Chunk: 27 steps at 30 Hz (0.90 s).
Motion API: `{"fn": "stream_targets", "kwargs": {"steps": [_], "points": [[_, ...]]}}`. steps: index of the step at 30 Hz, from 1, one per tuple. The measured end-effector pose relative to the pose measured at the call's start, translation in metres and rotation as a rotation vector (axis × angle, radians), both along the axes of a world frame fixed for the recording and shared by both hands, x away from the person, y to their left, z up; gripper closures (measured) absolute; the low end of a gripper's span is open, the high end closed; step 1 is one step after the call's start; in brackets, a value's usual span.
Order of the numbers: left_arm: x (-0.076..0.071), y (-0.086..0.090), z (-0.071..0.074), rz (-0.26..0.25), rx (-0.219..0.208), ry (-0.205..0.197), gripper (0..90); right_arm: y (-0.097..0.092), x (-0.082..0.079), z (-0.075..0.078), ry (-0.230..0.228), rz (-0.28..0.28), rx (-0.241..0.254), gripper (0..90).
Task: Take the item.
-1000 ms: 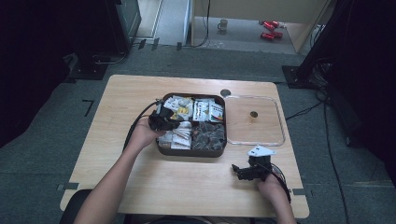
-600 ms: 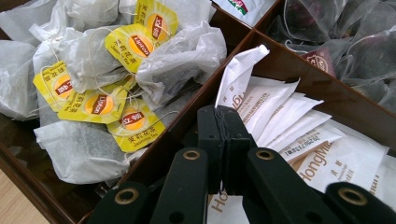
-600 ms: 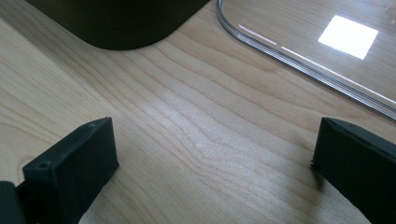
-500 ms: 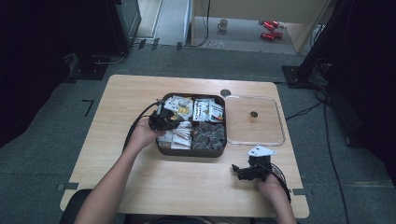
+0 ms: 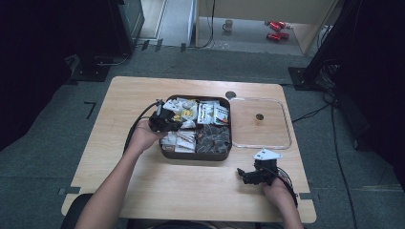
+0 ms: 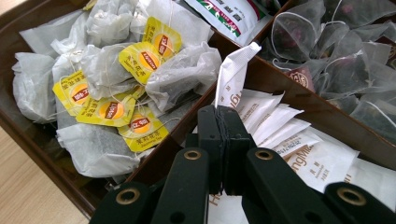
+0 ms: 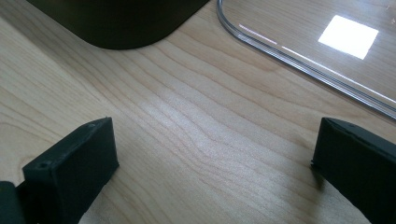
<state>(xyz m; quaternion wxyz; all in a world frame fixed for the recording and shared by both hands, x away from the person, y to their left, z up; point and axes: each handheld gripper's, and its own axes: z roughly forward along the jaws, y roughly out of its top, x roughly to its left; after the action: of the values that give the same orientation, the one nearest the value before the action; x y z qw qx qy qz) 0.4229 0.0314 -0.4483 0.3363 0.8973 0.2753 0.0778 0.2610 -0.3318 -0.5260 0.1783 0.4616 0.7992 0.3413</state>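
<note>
white sachet [image 6: 235, 74] pinched in left gripper [image 6: 223, 122] jaws, unmoved; right gripper [image 7: 212, 154] jaws wide.

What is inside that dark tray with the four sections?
The tray holds tea bags with yellow tags, white paper sachets, mesh pyramid bags and printed packets. The left tool pinches one white sachet. Whatever lies beneath the piles is covered.

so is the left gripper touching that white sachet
Touching: in the left gripper view the left gripper has its jaws shut on the white sachet, pinching its lower end.
</note>
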Motion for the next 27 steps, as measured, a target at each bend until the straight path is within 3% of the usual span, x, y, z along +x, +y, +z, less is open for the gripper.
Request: {"fn": "stream_targets", "kwargs": {"steps": [27], "points": [[-0.012, 0.027, 0.023, 0.048, -0.070, -0.030, 89.7, 0.000, 0.002, 0.000, 0.000, 0.011, 0.000, 0.0]]}}
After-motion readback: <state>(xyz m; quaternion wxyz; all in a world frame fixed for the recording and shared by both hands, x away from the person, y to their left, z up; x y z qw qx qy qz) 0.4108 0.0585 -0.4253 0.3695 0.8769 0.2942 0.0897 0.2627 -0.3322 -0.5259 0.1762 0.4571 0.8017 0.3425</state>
